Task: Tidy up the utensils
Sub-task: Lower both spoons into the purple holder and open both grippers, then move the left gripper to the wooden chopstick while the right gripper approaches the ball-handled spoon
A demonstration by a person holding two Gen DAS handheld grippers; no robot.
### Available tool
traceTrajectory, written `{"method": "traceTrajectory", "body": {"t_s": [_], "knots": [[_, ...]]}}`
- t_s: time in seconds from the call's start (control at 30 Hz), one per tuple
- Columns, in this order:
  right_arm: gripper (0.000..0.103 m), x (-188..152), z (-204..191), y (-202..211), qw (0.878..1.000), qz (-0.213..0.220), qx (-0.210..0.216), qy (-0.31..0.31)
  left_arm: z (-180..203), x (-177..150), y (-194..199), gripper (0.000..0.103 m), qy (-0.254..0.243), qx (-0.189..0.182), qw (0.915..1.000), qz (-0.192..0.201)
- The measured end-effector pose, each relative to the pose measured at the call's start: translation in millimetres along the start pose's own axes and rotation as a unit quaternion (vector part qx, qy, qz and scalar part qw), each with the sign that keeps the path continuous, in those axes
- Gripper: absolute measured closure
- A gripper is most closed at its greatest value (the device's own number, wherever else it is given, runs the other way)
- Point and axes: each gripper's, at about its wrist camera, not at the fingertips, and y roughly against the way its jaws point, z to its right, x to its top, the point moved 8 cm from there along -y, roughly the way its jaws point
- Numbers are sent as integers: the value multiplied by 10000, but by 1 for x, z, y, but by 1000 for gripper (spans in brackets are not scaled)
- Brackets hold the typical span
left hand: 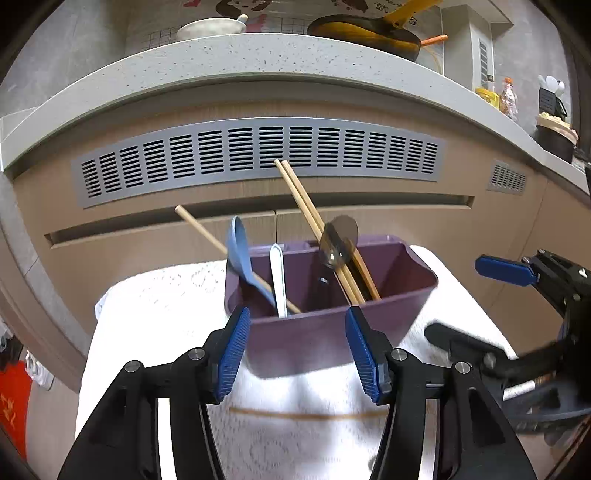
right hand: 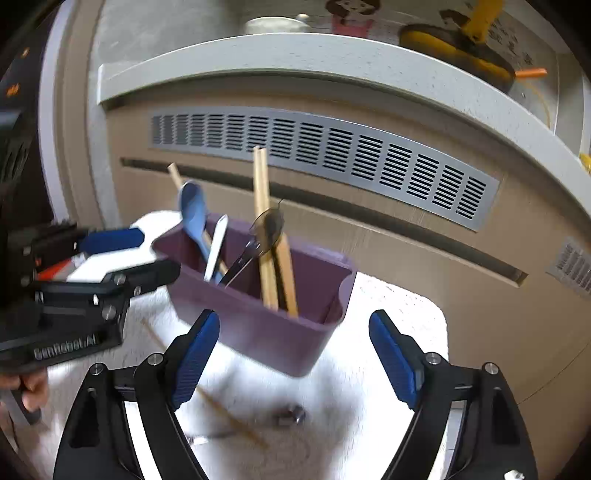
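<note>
A purple utensil holder [left hand: 325,332] [right hand: 258,325] stands on a white cloth [left hand: 155,314] [right hand: 391,306]. In it stand a blue spoon [left hand: 238,251] [right hand: 194,214], a white spoon [left hand: 277,273] [right hand: 218,247], a dark ladle [left hand: 338,236] [right hand: 267,225], a pair of chopsticks [left hand: 306,210] [right hand: 263,206] and a single chopstick [left hand: 199,227]. One more chopstick [left hand: 306,415] [right hand: 221,406] lies on the cloth in front. My left gripper [left hand: 295,347] is open and empty in front of the holder. My right gripper [right hand: 295,354] is open and empty, to the holder's right.
A cabinet front with a grey vent grille [left hand: 258,155] [right hand: 325,155] rises behind the cloth under a stone counter [left hand: 258,55] holding a bowl [left hand: 210,27] and a pan [left hand: 365,33]. A small metal object [right hand: 290,415] lies on the cloth.
</note>
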Motion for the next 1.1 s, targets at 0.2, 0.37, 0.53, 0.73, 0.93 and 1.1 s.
{"method": "traceTrajectory", "body": {"t_s": [0.2,0.37,0.53,0.73,0.93,1.1], "knots": [[14,-47,-33,-10,9988,-481,24,43,-14,-17,14,41,105,132,9998,-95],[14,-87,-69,-30,9952,-973,96,87,-38,-40,9,40,491,241,9974,-460],[14,-104,-73,-32,9933,-1051,-274,396,-52,-62,1,40,612,247,9942,-853],[14,-133,-38,-15,9908,-1215,-537,276,-28,-87,-19,40,336,-368,9888,-1406],[14,-166,11,3,9881,-1320,-756,-230,18,-90,-44,40,-248,-986,9810,-1650],[14,-171,28,12,9892,-1223,-360,-724,43,-90,-69,40,-645,-1097,9736,-1896]]}}
